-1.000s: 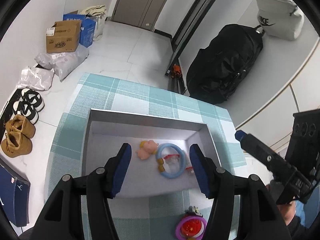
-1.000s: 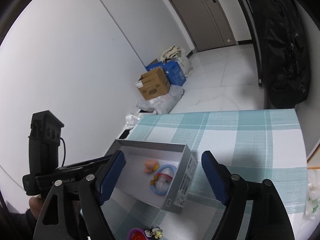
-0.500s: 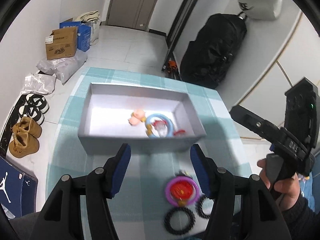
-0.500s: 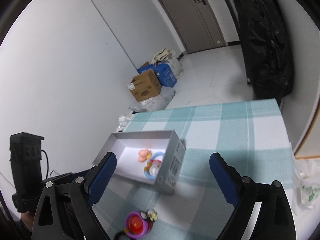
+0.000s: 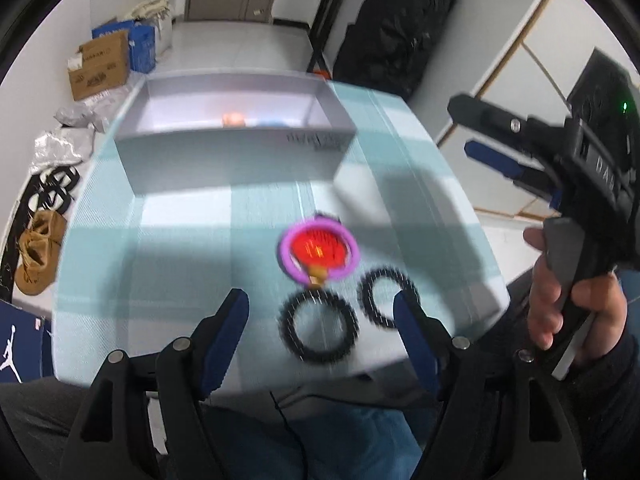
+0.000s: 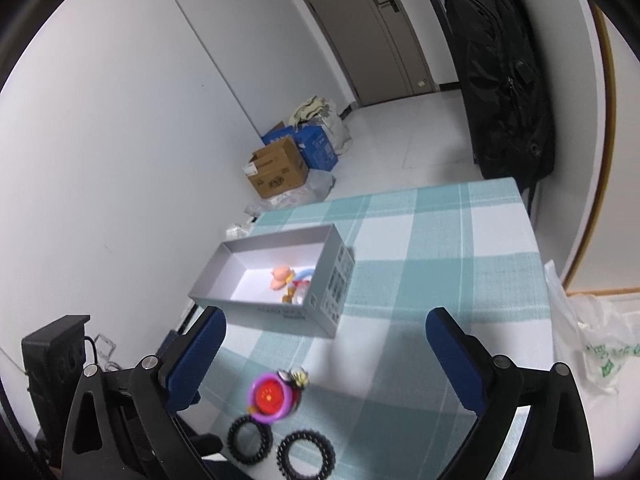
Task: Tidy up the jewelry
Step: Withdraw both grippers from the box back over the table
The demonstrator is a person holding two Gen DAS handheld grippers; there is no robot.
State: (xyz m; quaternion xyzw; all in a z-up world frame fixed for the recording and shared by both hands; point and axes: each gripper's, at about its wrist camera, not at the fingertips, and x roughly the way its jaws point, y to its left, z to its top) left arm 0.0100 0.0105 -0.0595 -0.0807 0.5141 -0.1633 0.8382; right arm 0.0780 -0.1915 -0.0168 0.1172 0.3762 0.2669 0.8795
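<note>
A grey open box point(image 5: 236, 148) point(image 6: 320, 304) sits on the checked tablecloth and holds a pink charm point(image 6: 281, 276) and a blue ring point(image 6: 305, 272). In front of it lie a purple ring with a red centre point(image 5: 318, 250) point(image 6: 270, 398) and two black coil hair ties point(image 5: 319, 327) point(image 5: 386, 298) point(image 6: 250, 439) point(image 6: 306, 455). My left gripper point(image 5: 320, 324) is open and empty, hovering over the hair ties near the table's front edge. My right gripper point(image 6: 324, 356) is open and empty, raised above the table; it also shows at the right of the left wrist view point(image 5: 508, 160).
The teal checked tablecloth point(image 6: 432, 264) covers the small table. On the floor lie cardboard boxes point(image 6: 276, 172), shoes point(image 5: 40, 248) and plastic bags. A black bag point(image 6: 504, 80) leans on the wall. A plastic bag point(image 6: 592, 352) sits right of the table.
My left gripper has pulled back from over the box toward the table's near edge, above the hair ties. My right gripper has also drawn back and risen. Both stay open.
</note>
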